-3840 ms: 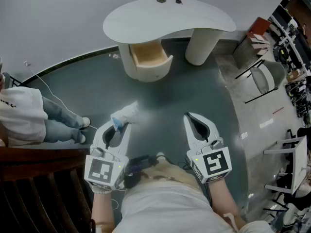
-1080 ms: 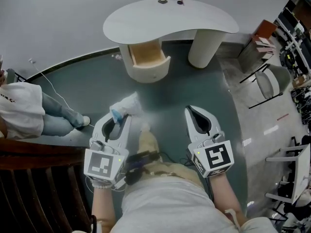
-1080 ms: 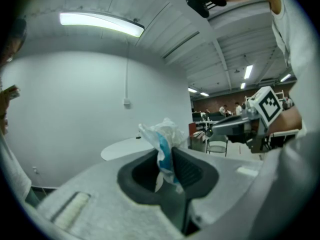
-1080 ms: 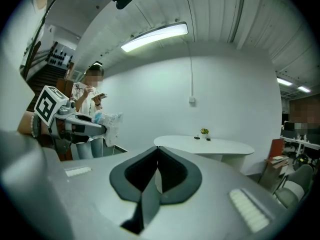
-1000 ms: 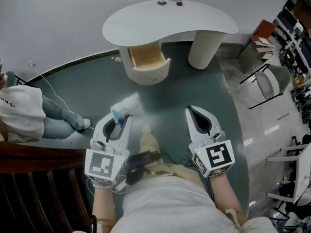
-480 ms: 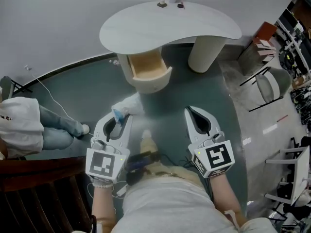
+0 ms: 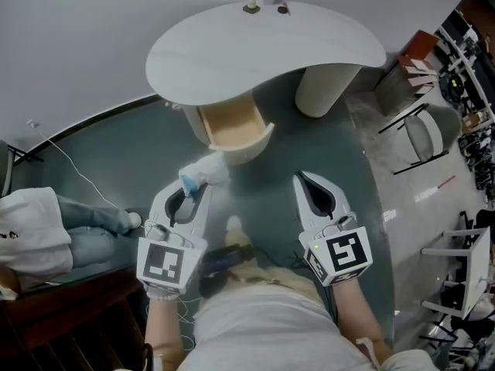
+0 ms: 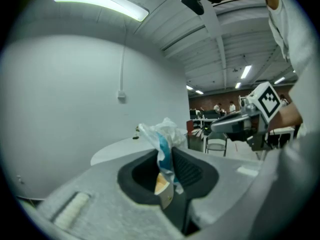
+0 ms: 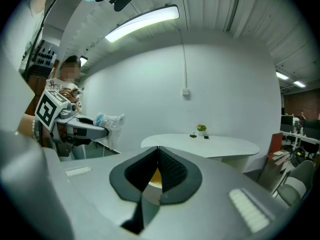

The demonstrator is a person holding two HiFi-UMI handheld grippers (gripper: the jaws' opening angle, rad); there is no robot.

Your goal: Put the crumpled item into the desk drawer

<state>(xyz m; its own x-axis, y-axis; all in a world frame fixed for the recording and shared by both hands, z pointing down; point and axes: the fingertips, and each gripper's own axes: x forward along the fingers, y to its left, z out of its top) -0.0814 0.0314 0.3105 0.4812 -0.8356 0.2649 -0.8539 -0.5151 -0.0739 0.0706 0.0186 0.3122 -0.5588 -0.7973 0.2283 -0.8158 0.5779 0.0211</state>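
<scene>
Beneath desk point(image 7: 263, 41), open drawer point(image 7: 230, 120)

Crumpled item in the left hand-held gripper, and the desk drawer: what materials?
Crumpled item: likely thin plastic film, translucent white with blue, sharp glossy creases. Desk drawer: interior looks like pale matte wood or laminate, tan; front cream, smooth, probably painted.

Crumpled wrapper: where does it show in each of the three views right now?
Head view: crumpled wrapper left of centre, in the left gripper, just short of the open drawer.
Left gripper view: wrapper at centre, pinched between the jaws.
Right gripper view: wrapper at far left, on the other gripper's tip.
Shared landmark: the white desk, in all three.
</scene>
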